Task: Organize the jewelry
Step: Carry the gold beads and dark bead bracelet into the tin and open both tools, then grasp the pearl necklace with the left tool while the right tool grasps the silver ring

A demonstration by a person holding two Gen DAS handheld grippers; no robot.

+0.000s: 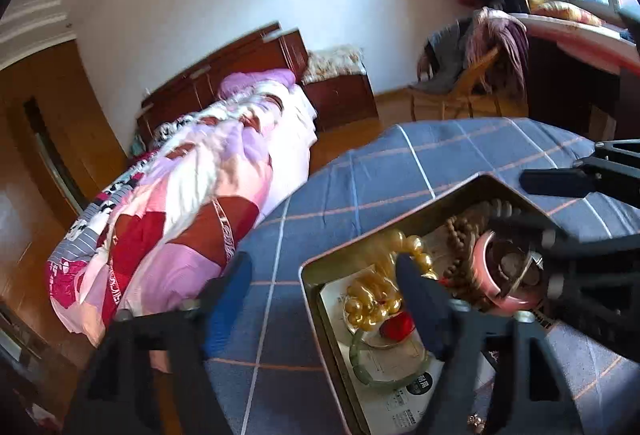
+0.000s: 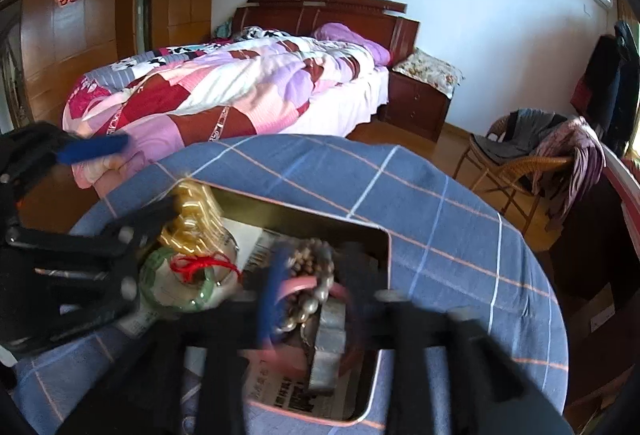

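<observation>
The tin (image 1: pixel 316 271) sits on the checked worktop (image 1: pixel 360 171), jewelry heaped inside; left claw (image 1: pixel 324 275) gapes empty across its rim, right claw (image 2: pixel 316 275) open over the pink bangle (image 2: pixel 298 285); better to single out one piece and pinch it cleanly, avoiding tangled beads (image 1: pixel 460 235).

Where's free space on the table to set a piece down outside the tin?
Bare blue checked cloth lies beyond the tin, toward the bed and wicker chair, and along the tin's bed-side wall in the left wrist view. Crowded: inside the tin, gold beads, green bangle, pink bangle, with both grippers' fingers over it.
</observation>
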